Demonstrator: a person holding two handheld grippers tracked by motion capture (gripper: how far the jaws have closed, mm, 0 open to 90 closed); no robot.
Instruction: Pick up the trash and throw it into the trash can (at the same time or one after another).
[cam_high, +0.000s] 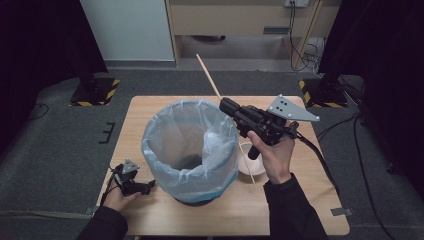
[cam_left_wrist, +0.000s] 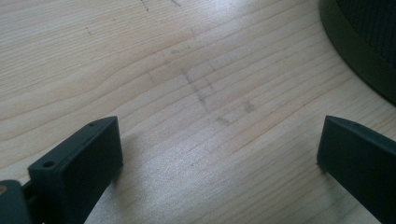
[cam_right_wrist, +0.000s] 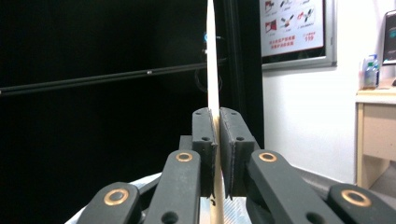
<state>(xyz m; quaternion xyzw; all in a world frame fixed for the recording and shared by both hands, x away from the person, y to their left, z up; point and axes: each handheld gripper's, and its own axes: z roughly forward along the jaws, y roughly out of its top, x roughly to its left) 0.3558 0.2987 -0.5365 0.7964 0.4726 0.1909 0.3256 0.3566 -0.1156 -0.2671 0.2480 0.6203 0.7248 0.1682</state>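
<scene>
A round bin (cam_high: 150, 150) lined with a pale blue plastic bag stands in the middle of the wooden table (cam_high: 300, 210). My right gripper (cam_high: 223, 104) hovers at the bin's far right rim, shut on a long thin wooden stick (cam_high: 207, 75) that slants up and away and runs down past the hand. In the right gripper view the pads (cam_right_wrist: 205, 135) pinch the stick (cam_right_wrist: 212, 56) upright, gripper (cam_right_wrist: 218, 116). My left gripper (cam_high: 150, 186) rests on the table at the bin's front left, open (cam_left_wrist: 219, 135) over bare wood, the bin's dark base (cam_left_wrist: 364, 51) beside it.
A white bowl (cam_high: 243, 167) sits on the table right of the bin, partly behind the right hand. Beyond the table lie grey floor, two stand bases with yellow-black stripes (cam_high: 95, 92), wooden furniture (cam_high: 240, 20) and loose cables (cam_high: 305, 50).
</scene>
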